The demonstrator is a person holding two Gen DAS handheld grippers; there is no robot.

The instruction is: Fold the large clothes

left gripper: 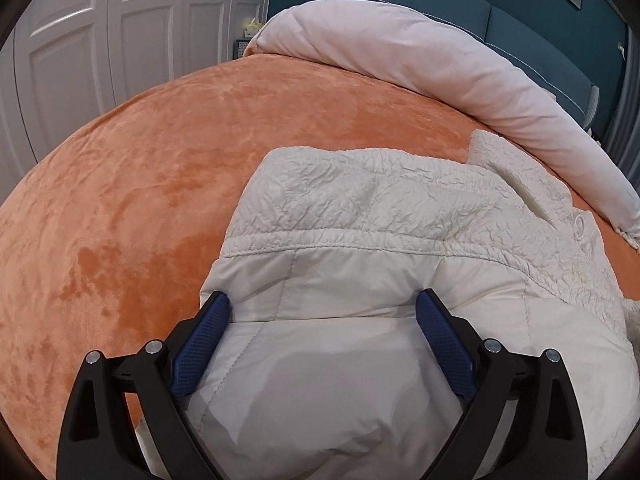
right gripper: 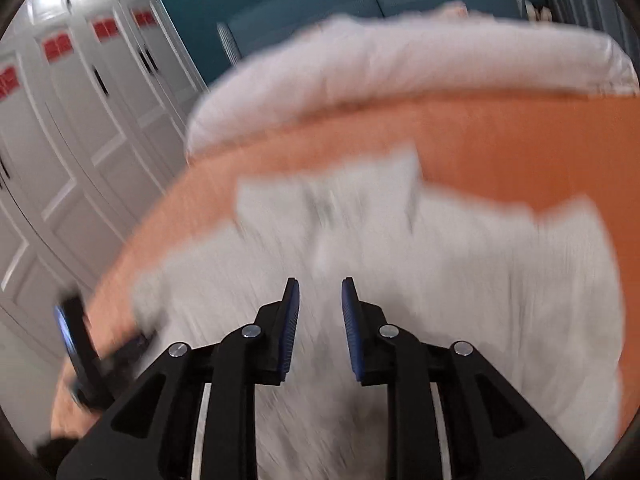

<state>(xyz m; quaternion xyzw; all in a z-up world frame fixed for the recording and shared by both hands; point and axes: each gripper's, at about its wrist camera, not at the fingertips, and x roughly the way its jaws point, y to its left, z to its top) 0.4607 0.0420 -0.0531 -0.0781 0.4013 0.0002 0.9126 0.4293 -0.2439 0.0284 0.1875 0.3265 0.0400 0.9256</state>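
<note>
Puffy, soft, slippery jacket (left gripper: pixel 360 240) on bed (left gripper: pixel 140 200); best pinched at hem. Left hand-held gripper (left gripper: pixel 324 304) wide, right hand-held gripper (right gripper: pixel 320 292) narrow, both empty.

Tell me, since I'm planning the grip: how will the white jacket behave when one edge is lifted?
The jacket looks padded and quilted, so it will probably sag and drape rather than hold shape. Its smooth lining may slip between jaws. It lies spread across the orange bedspread, so one grip likely drags the rest along.
</note>
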